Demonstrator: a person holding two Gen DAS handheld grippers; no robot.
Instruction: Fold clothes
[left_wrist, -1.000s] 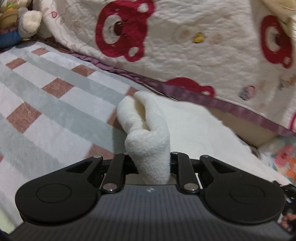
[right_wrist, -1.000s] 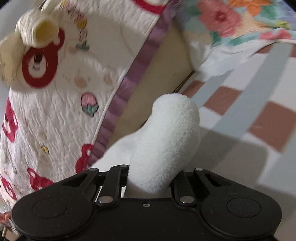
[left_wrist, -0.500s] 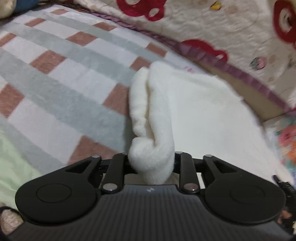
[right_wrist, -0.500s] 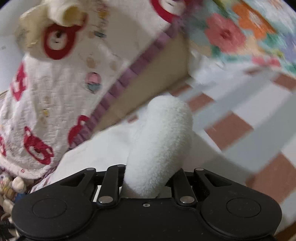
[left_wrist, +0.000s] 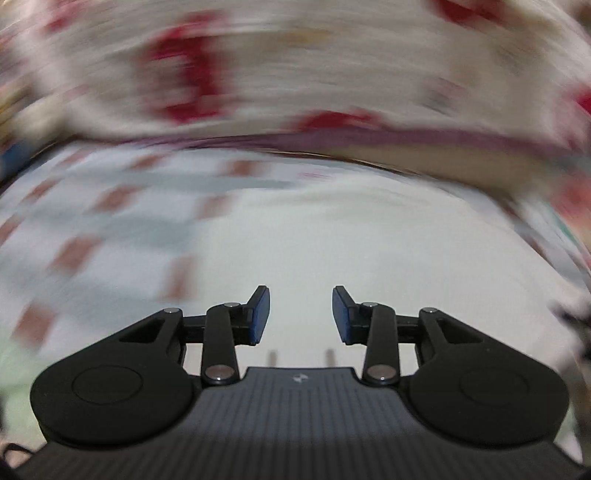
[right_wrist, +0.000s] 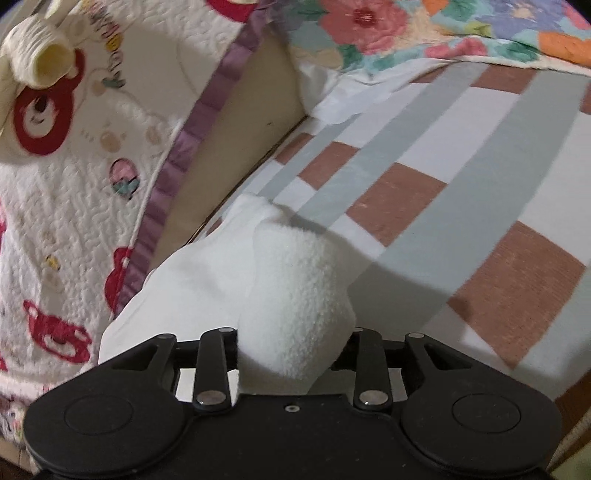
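A white fleece garment (right_wrist: 295, 288) lies on the checked bed cover (right_wrist: 461, 177). One bunched corner of it stands up between the jaws of my right gripper (right_wrist: 291, 343). Those jaws are opening, and the fleece still fills the gap and hides the pads. In the left wrist view, which is badly blurred, my left gripper (left_wrist: 300, 295) is open and still opening, with nothing between its blue pads (left_wrist: 258, 314). The white garment (left_wrist: 332, 229) spreads flat on the bed just ahead of and below it.
A white quilt with red bears (right_wrist: 74, 184) and a purple border hangs along the far side over a beige board (right_wrist: 251, 110). A flowered quilt (right_wrist: 406, 29) lies at the bed's far right. A cream plush toy (right_wrist: 37, 59) sits on the bear quilt.
My left gripper has let go of its fleece corner, opened and swung quickly sideways. My right gripper's jaws have spread wider around their corner and sunk nearer the bed.
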